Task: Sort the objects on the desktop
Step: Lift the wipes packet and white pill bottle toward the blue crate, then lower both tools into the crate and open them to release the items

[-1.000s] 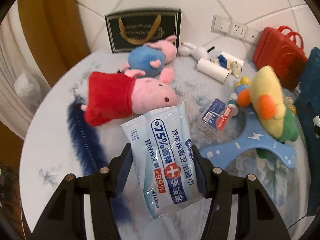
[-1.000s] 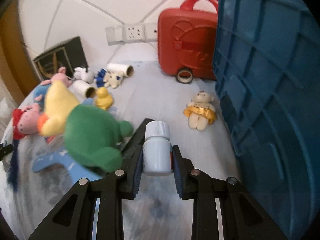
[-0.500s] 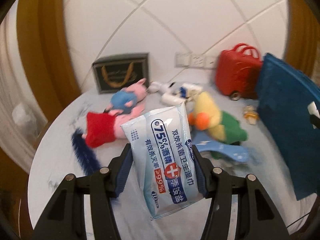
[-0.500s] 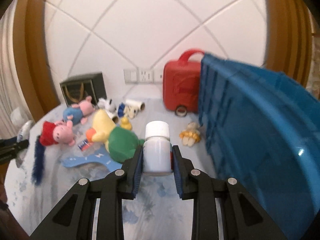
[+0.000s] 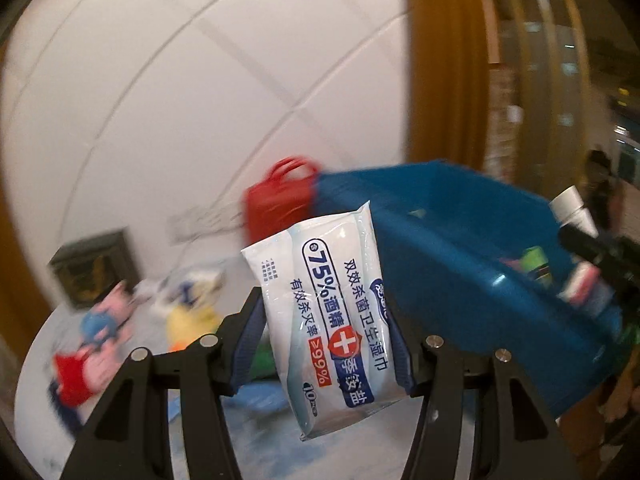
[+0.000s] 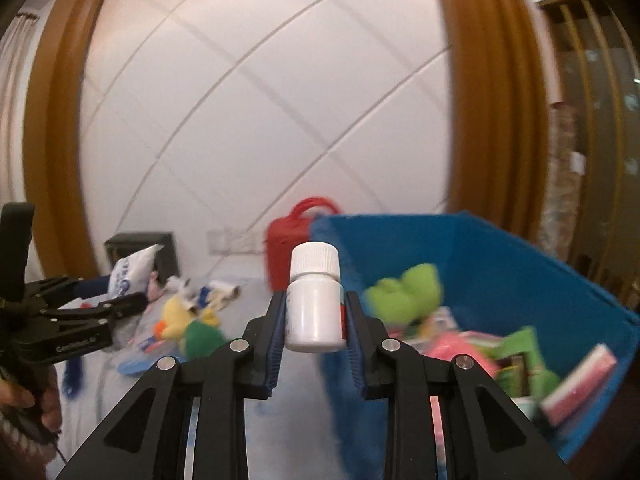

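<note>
My left gripper (image 5: pixel 326 332) is shut on a white and blue wet-wipes pack (image 5: pixel 324 312), held high above the table. A blue plastic bin (image 5: pixel 472 264) lies just right of and behind the pack. My right gripper (image 6: pixel 314 320) is shut on a white pill bottle (image 6: pixel 314 300) with a ribbed cap, level with the blue bin (image 6: pixel 500 264) rim at its left wall. The bin holds a green plush (image 6: pixel 404 288) and several packets. In the right wrist view the left gripper (image 6: pixel 100 304) and wipes pack (image 6: pixel 130 272) show at the far left. The bottle (image 5: pixel 570 208) peeks in at the left view's right edge.
On the pale table (image 6: pixel 248 420) lie a yellow and green duck plush (image 6: pixel 188 324), pig plushes (image 5: pixel 96 340), a blue flat toy (image 6: pixel 136 364) and small toys. A red toy suitcase (image 6: pixel 288 240) and a black gift bag (image 5: pixel 94 268) stand against the white wall.
Both grippers have risen from near the tabletop and swung right toward the blue bin, each keeping its load. The bin's inside has come into view.
</note>
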The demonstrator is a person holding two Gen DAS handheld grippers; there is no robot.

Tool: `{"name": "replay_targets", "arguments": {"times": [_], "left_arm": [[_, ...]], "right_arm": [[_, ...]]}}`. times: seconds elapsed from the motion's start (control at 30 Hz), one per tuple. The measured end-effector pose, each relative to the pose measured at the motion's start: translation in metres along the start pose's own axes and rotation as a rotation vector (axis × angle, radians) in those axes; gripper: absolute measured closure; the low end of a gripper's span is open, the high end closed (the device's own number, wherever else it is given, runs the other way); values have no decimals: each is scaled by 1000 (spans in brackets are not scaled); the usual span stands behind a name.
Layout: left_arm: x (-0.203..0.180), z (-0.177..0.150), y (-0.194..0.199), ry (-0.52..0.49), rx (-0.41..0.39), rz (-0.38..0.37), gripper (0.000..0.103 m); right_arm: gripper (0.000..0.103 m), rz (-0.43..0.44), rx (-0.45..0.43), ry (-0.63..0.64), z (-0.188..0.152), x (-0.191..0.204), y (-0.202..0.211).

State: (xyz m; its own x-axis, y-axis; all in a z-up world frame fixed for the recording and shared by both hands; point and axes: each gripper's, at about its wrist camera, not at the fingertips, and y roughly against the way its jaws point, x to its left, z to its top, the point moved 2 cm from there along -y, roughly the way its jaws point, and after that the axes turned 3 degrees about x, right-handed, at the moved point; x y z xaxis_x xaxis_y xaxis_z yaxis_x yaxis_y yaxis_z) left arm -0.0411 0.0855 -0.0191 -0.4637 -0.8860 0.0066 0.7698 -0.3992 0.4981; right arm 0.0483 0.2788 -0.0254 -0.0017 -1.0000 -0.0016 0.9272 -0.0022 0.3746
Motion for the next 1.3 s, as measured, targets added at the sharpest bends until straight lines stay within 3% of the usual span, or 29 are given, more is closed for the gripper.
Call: {"name": "replay_targets", "arguments": {"times": [0.2, 0.47, 0.57, 0.97, 1.03, 1.1, 1.17, 1.3], "left_arm": [[-113, 40, -19, -99, -49, -142, 48], [-218, 56, -52, -199, -13, -226, 48], [-238, 55, -57, -230, -3, -227, 48], [-256, 57, -66, -264, 32, -213, 47], [-255, 56, -65, -253, 42, -209, 42], [-251, 57, -65, -234, 50, -208, 14], [-247, 57, -59, -214, 25, -206, 0], [-246, 54, -54, -215, 13, -184, 0]], "right_arm": [[76, -133, -30, -56, 0, -86, 28], [76, -242, -9, -101, -10, -178, 34], [76, -253, 9, -117, -15, -201, 27], [74, -289, 38, -115, -23, -240, 9], [59, -310, 31, -124, -23, -242, 10], [11, -316, 25, -138, -23, -246, 11], [4, -329, 10, -139, -23, -249, 13], [0, -344, -5, -131, -22, -246, 22]]}}
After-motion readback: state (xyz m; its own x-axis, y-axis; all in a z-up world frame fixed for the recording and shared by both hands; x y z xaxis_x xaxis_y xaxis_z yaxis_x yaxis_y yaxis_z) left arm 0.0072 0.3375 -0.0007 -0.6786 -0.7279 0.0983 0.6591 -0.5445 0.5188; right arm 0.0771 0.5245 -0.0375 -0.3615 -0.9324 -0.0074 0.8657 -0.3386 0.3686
